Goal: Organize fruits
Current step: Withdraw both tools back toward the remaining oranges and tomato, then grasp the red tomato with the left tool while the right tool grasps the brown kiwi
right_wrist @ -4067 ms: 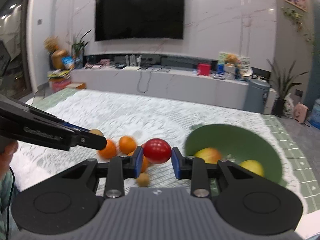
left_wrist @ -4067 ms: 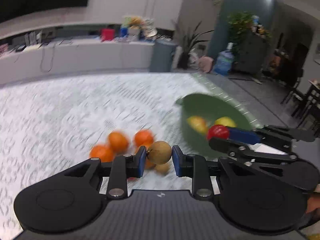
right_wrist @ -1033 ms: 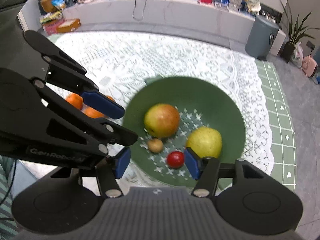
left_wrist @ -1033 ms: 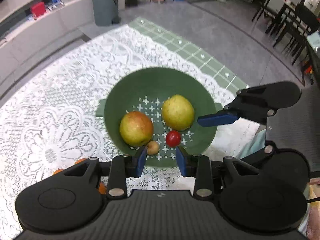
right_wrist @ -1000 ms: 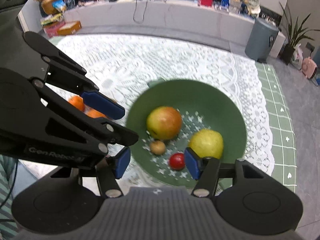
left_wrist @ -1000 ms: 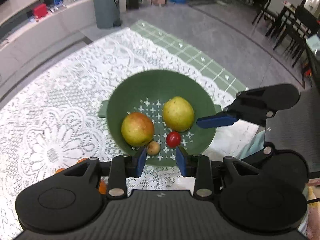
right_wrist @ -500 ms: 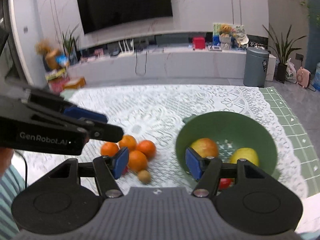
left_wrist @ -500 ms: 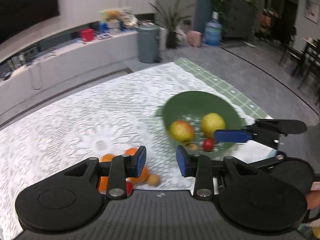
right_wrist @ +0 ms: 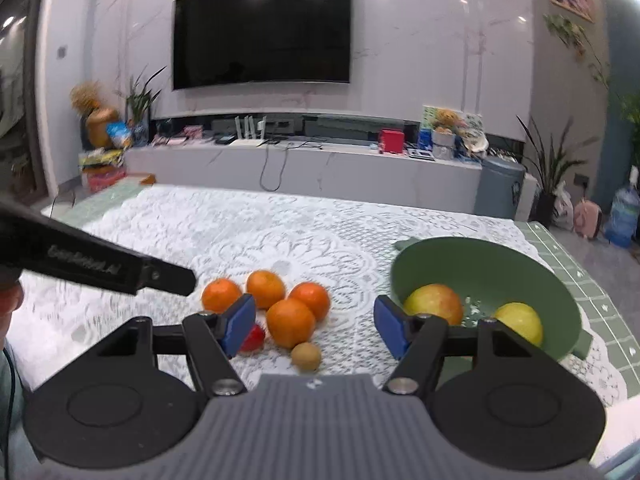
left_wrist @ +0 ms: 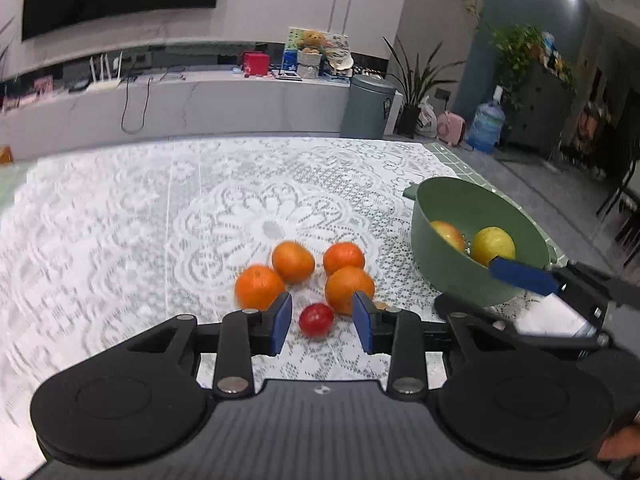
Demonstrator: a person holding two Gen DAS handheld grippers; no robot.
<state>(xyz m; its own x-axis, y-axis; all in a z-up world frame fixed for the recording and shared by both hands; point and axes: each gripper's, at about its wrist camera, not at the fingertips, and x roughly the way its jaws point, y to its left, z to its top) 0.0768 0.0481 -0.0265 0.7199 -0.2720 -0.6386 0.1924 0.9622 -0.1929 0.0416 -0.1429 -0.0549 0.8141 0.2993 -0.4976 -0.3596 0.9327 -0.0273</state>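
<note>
A: Left wrist view first. Left gripper (left_wrist: 322, 326) has its jaws apart with nothing pinched; small red fruit (left_wrist: 316, 319) lies on the cloth in the gap between the blue pads, a sliver of daylight on each side

B: What's crowding it?

A: Four oranges (left_wrist: 293, 261) clustered just beyond the fingertips; the nearest one (left_wrist: 349, 289) sits just beside the right pad. Lace tablecloth (left_wrist: 120, 220) is bare to the left and all the way to the far edge, so plenty of open room there. Green bowl (left_wrist: 476, 276) sits to the right near the table's right edge, red-yellow apple (left_wrist: 448, 235) and yellow apple (left_wrist: 493, 245) inside, touching or nearly so. One blue-padded finger of the right gripper (left_wrist: 522, 274) crosses in front of the bowl's near rim

B: Right wrist view?

A: Right gripper (right_wrist: 314, 326) is opening, jaws wide, nothing gripped. Between the pads: the nearest orange (right_wrist: 291, 322), and closer in a small brown fruit (right_wrist: 306, 356) alone on the cloth. Red fruit (right_wrist: 253, 338) is half hidden behind the left pad. Bowl (right_wrist: 480, 264) lies right of the right pad, its near rim close to the green checked border by the table edge. Black arm of the left gripper (right_wrist: 96, 266) juts in from the left, above the cloth, tip just short of the oranges. Far half of the table is bare cloth
</note>
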